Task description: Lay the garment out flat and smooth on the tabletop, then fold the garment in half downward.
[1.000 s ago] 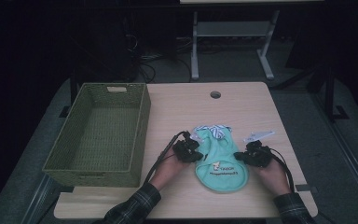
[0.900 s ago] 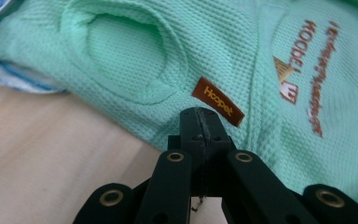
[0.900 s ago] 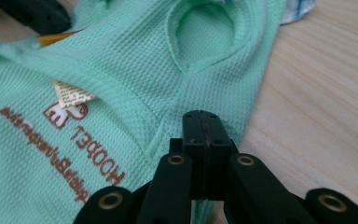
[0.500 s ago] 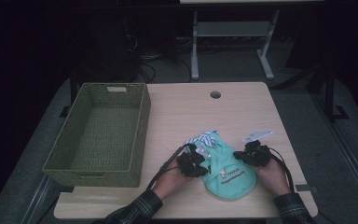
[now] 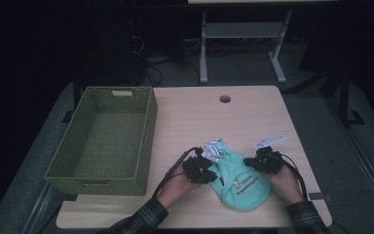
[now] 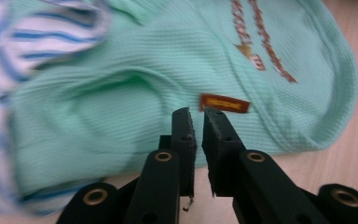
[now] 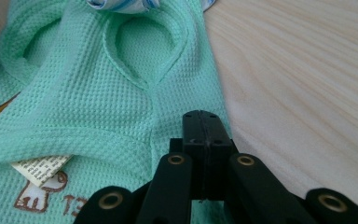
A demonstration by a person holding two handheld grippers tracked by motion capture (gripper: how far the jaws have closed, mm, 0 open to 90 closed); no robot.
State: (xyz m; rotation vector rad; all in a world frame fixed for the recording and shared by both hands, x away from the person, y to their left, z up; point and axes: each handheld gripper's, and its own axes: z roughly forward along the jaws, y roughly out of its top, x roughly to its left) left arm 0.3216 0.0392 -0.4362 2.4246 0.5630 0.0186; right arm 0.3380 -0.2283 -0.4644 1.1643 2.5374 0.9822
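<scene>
In the high view, a green woven basket sits at the left of the wooden surface, a round hole lies at the far side, and a small white piece lies just past the right hand-held gripper; nothing blocks the mint green baby top, which lies near the front between it and the left hand-held gripper. In the left gripper view, the left hand-held gripper has just been opening to a narrow gap with no cloth in it, above the waffle cloth with a small orange label and blue striped trim. In the right gripper view, the right hand-held gripper is pressed closed at the top's right edge, though I cannot tell if cloth is pinched, and a little animal print shows at the near left.
</scene>
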